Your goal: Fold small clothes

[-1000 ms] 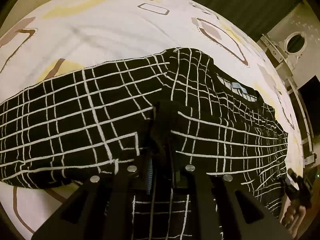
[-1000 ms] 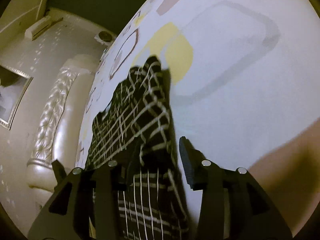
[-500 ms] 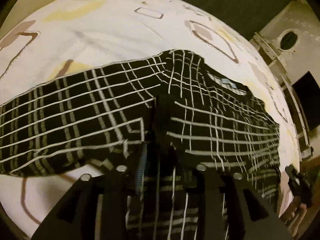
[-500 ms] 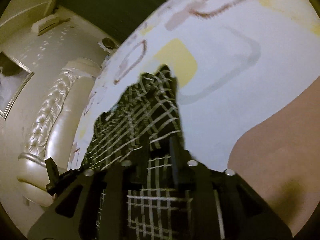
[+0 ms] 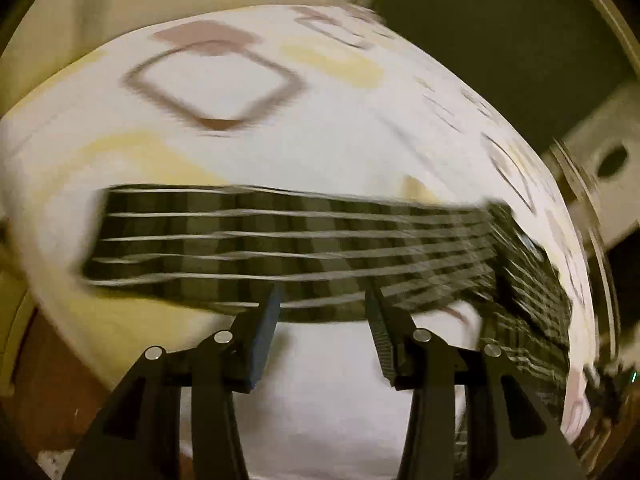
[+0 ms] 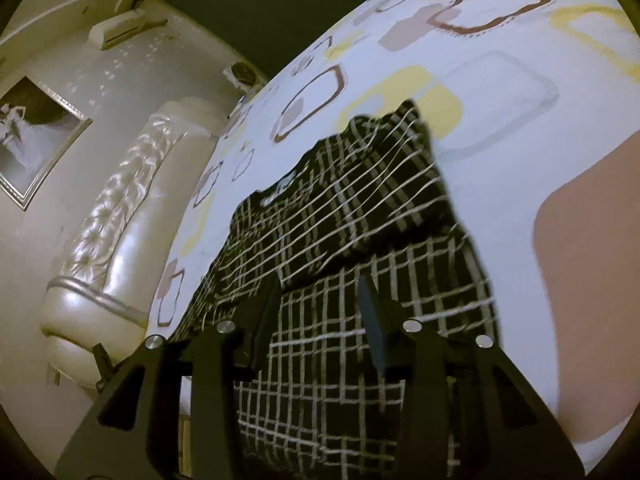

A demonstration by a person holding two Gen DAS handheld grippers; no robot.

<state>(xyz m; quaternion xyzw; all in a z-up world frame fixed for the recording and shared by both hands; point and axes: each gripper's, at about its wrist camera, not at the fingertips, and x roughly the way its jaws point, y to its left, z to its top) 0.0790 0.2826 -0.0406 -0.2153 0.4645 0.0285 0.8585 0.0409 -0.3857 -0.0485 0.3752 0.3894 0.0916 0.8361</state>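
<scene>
A black garment with a white grid pattern (image 5: pixel 288 248) lies on a white bed sheet (image 5: pixel 360 128) printed with brown and yellow shapes. In the blurred left wrist view a long sleeve stretches flat across the sheet. My left gripper (image 5: pixel 324 300) is open and empty, its fingertips at the sleeve's near edge. In the right wrist view the garment (image 6: pixel 360 220) lies folded over on itself. My right gripper (image 6: pixel 320 284) is open just above the cloth, with nothing between its fingers.
A padded cream headboard (image 6: pixel 116 216) runs along the bed's left side in the right wrist view, with a framed picture (image 6: pixel 32 136) on the wall. A bare arm (image 6: pixel 592 280) shows at the right. White furniture (image 5: pixel 600 168) stands beyond the bed.
Both grippers have opened and let go of the garment. The left gripper has swung away fast, and the sleeve now lies flat ahead of it.
</scene>
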